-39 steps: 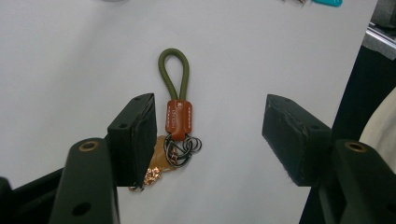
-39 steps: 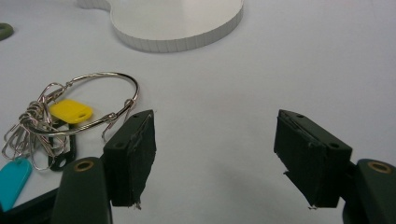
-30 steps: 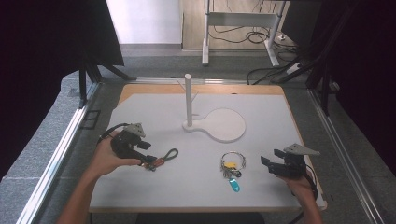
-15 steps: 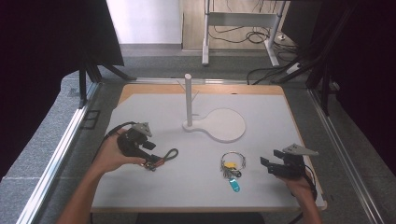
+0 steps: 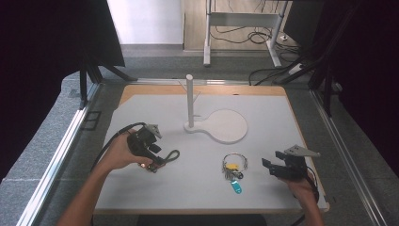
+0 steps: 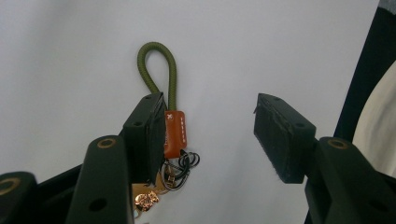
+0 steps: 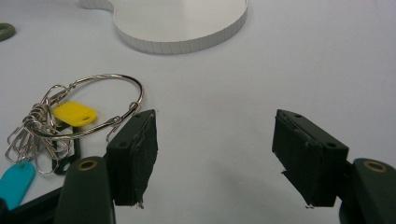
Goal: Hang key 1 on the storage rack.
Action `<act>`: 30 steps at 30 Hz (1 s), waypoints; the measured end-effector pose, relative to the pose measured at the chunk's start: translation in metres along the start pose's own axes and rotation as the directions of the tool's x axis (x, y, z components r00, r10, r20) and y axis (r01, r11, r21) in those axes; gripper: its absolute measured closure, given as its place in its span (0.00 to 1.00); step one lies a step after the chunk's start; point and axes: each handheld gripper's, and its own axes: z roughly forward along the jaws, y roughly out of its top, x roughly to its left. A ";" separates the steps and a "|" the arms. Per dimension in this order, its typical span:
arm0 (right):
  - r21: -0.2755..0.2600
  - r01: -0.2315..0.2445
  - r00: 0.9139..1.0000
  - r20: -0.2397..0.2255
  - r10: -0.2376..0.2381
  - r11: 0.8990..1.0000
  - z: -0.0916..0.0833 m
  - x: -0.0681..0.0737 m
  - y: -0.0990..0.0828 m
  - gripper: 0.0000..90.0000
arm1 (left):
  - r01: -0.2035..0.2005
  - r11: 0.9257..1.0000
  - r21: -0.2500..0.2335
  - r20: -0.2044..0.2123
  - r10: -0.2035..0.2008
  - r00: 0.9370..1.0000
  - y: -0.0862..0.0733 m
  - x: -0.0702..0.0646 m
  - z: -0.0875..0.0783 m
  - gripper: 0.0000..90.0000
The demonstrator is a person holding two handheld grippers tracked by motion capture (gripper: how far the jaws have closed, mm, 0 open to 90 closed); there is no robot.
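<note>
White board covered the desk [image 5: 263,188], with grey carpet and cables on the floor beyond it. Toward the far middle stood a white stand [image 5: 190,101], a thin upright post on a flat round-ended base. The left gripper [image 5: 149,157] sat low over the left part of the desk, held in the person's left hand [image 5: 123,153]. Its jaws had just been closing but were not yet clenched on anything: in the left gripper view an olive cord keychain [image 6: 170,116] with a brown leather tab and small metal rings lay flat on the desk, just beside the inner face of the left-hand jaw, while the other jaw stood well apart from it. In the high view the cord loop [image 5: 171,155] poked out to the right of that gripper. The right gripper [image 5: 277,168] hovered near the desk's right front corner, its jaws released with bare desk between them. Just to its left lay a large wire key ring [image 5: 235,165] carrying a yellow tag [image 7: 74,114] and a blue tag [image 5: 236,188].
</note>
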 end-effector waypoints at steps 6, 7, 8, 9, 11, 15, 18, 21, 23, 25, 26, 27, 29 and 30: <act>0.009 0.006 1.000 0.005 -0.006 1.000 0.002 0.001 0.000 0.35 | 0.019 0.999 0.049 0.007 -0.019 1.000 0.002 0.006 0.012 0.51; 0.009 0.006 1.000 0.004 -0.007 1.000 0.002 0.001 0.000 0.35 | 0.022 0.997 0.072 0.008 -0.023 1.000 0.002 0.009 0.017 0.52; 0.013 0.006 1.000 0.004 -0.006 1.000 0.002 0.002 0.000 0.35 | 0.026 0.996 0.080 0.010 -0.027 1.000 0.002 0.011 0.020 0.53; 0.011 0.006 1.000 0.007 -0.006 1.000 0.003 0.002 0.000 0.35 | 0.029 0.995 0.091 0.010 -0.031 0.999 0.002 0.012 0.022 0.53; 0.013 0.008 1.000 0.009 -0.008 1.000 0.003 0.003 0.000 0.35 | 0.029 0.993 0.116 0.002 -0.030 1.000 0.002 0.014 0.027 0.54; 0.019 0.013 1.000 0.011 -0.014 1.000 0.005 0.004 -0.001 0.35 | 0.039 0.985 0.167 -0.016 -0.037 0.999 0.003 0.018 0.036 0.58; 0.024 0.020 1.000 0.012 -0.020 1.000 0.005 0.004 -0.001 0.35 | 0.049 0.981 0.189 -0.026 -0.045 0.999 0.004 0.019 0.041 0.60; 0.027 0.022 1.000 0.017 -0.022 0.999 0.006 0.004 -0.001 0.35 | 0.052 0.974 0.221 -0.030 -0.047 0.998 0.007 0.021 0.048 0.61; 0.026 0.021 1.000 0.019 -0.022 0.999 0.006 0.004 -0.001 0.35 | 0.058 0.970 0.236 -0.032 -0.051 0.998 0.008 0.021 0.052 0.62; 0.027 0.022 1.000 0.019 -0.022 0.999 0.006 0.004 -0.001 0.35 | 0.060 0.968 0.243 -0.033 -0.054 0.998 0.008 0.021 0.054 0.63; 0.028 0.023 1.000 0.020 -0.023 0.999 0.006 0.004 -0.001 0.35 | 0.058 0.966 0.250 -0.032 -0.052 0.998 0.008 0.021 0.055 0.63; 0.029 0.022 1.000 0.020 -0.023 0.999 0.006 0.004 -0.001 0.35 | 0.058 0.966 0.251 -0.033 -0.051 0.998 0.008 0.020 0.056 0.64; 0.029 0.023 0.999 0.021 -0.024 0.999 0.006 0.004 -0.001 0.35 | 0.056 0.964 0.261 -0.032 -0.049 0.998 0.009 0.020 0.058 0.64; 0.029 0.023 0.999 0.021 -0.024 0.999 0.006 0.004 -0.001 0.35 | 0.056 0.964 0.261 -0.032 -0.049 0.998 0.009 0.020 0.058 0.65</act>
